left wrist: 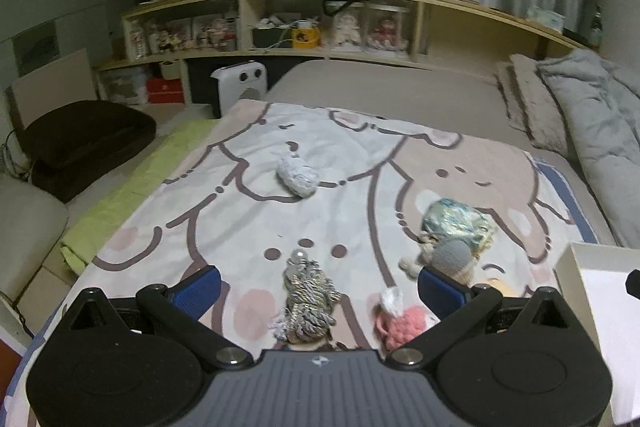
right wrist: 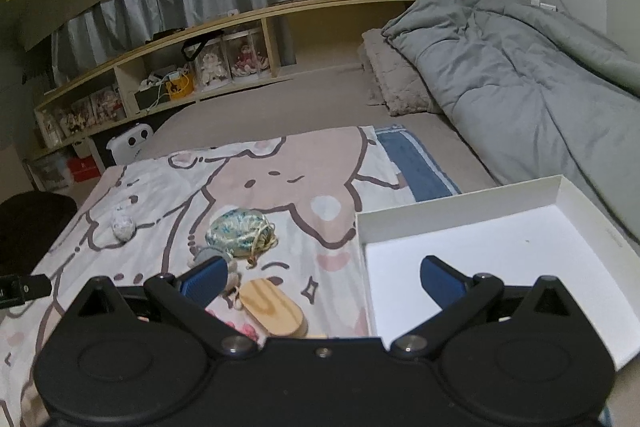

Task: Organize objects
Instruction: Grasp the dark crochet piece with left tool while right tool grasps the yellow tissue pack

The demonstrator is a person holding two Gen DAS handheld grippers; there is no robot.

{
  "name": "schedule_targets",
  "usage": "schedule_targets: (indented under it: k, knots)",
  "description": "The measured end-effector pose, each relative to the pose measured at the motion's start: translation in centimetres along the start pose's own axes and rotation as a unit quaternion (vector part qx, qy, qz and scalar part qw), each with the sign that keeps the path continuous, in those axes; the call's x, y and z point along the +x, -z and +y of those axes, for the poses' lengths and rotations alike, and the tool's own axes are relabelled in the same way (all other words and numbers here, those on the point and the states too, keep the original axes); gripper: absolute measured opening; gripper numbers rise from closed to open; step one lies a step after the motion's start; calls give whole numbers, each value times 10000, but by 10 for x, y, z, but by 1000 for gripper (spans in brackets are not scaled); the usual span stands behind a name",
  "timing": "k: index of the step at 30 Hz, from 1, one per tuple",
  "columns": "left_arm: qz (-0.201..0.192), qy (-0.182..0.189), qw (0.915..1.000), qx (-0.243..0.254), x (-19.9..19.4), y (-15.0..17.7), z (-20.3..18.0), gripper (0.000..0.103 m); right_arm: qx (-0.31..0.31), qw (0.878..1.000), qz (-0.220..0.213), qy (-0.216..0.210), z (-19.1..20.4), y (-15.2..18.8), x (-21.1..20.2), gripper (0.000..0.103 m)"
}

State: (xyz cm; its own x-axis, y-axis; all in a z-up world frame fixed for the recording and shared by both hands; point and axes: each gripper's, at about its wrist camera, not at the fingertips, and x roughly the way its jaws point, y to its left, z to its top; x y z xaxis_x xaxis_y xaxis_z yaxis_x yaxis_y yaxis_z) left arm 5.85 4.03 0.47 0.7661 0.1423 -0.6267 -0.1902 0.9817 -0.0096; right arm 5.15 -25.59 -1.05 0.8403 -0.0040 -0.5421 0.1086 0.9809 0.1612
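Note:
Small items lie on a cartoon-print blanket (left wrist: 240, 219) on the bed. My left gripper (left wrist: 320, 285) is open, its blue pads either side of a grey braided rope toy (left wrist: 306, 301). A pink knitted piece (left wrist: 402, 323) lies just right of it. A grey knitted doll (left wrist: 448, 257) and a blue-green patterned pouch (left wrist: 458, 223) lie further right, a white crumpled pouch (left wrist: 298, 177) further off. My right gripper (right wrist: 324, 281) is open and empty above the blanket, between a wooden oval piece (right wrist: 272, 309) and a white shallow box (right wrist: 500, 263). The pouch (right wrist: 238, 233) shows there too.
A folded grey duvet (right wrist: 520, 83) and pillow (right wrist: 396, 79) lie at the bed's right. A wooden shelf (left wrist: 280, 27) with dolls runs behind. A white heater (left wrist: 240, 83) and a dark cushion (left wrist: 84, 139) stand left of the bed.

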Motion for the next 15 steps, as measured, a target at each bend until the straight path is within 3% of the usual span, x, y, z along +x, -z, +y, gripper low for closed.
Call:
schedule_targets:
  k: [7, 15]
  knots:
    - [-78, -187, 9998, -29, 9, 5, 2, 103, -52, 9997, 138, -172, 8, 5, 26, 103]
    - [797, 70, 9968, -27, 32, 19, 0, 103, 228, 9916, 1171, -505, 2, 20, 55, 101]
